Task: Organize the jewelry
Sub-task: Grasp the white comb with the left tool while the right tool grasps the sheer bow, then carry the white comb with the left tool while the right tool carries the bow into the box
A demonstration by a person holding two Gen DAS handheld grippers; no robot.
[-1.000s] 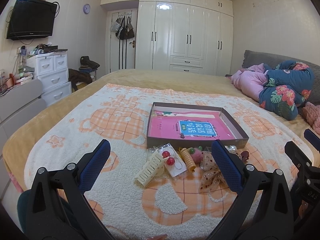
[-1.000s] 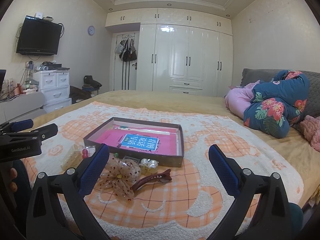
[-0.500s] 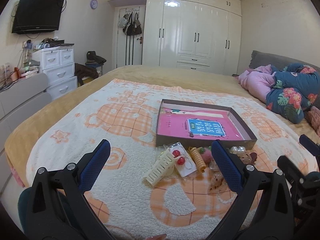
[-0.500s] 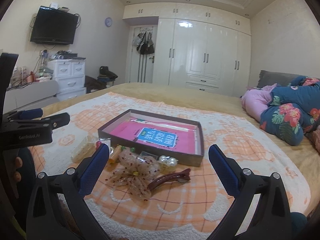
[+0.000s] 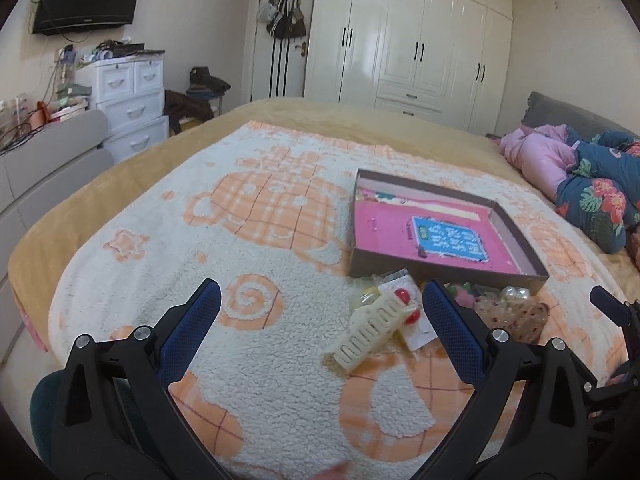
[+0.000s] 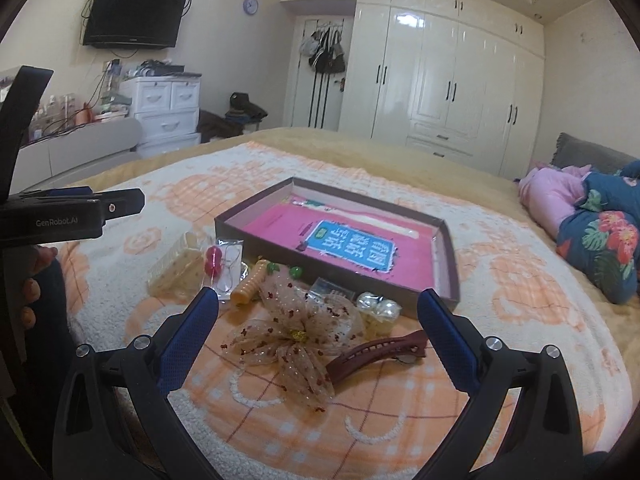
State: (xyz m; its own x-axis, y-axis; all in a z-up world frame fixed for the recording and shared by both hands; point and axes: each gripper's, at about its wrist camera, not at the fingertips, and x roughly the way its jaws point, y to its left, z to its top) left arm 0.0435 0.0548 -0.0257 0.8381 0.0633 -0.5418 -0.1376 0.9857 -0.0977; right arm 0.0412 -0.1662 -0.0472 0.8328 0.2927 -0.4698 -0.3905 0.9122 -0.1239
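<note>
A shallow brown box [image 5: 516, 236] [image 6: 256, 216] with a pink lining lies on the bed blanket. Hair accessories lie in front of it: a cream comb clip [image 5: 370, 332] [image 6: 176, 264], a packet with red beads [image 5: 404, 300] [image 6: 222, 264], an orange spiral clip [image 6: 250, 286], a sheer dotted bow [image 6: 296, 332], pearl pieces [image 6: 378, 306] and a maroon hair clip [image 6: 376, 354]. My left gripper [image 5: 318, 304] is open and empty, low over the blanket left of the comb clip. My right gripper [image 6: 318, 310] is open and empty, just above the bow.
The bed carries a white and orange fleece blanket [image 5: 256, 232]. Folded pink and floral bedding [image 5: 592, 184] lies at the right. A white drawer unit [image 5: 132, 100] and a grey sofa [image 5: 48, 160] stand left of the bed. Wardrobes [image 6: 448, 84] line the far wall.
Both grippers have dropped lower and closer to the accessories. The left view has swung left, so the box and pile now sit to its right. Both stay open.
</note>
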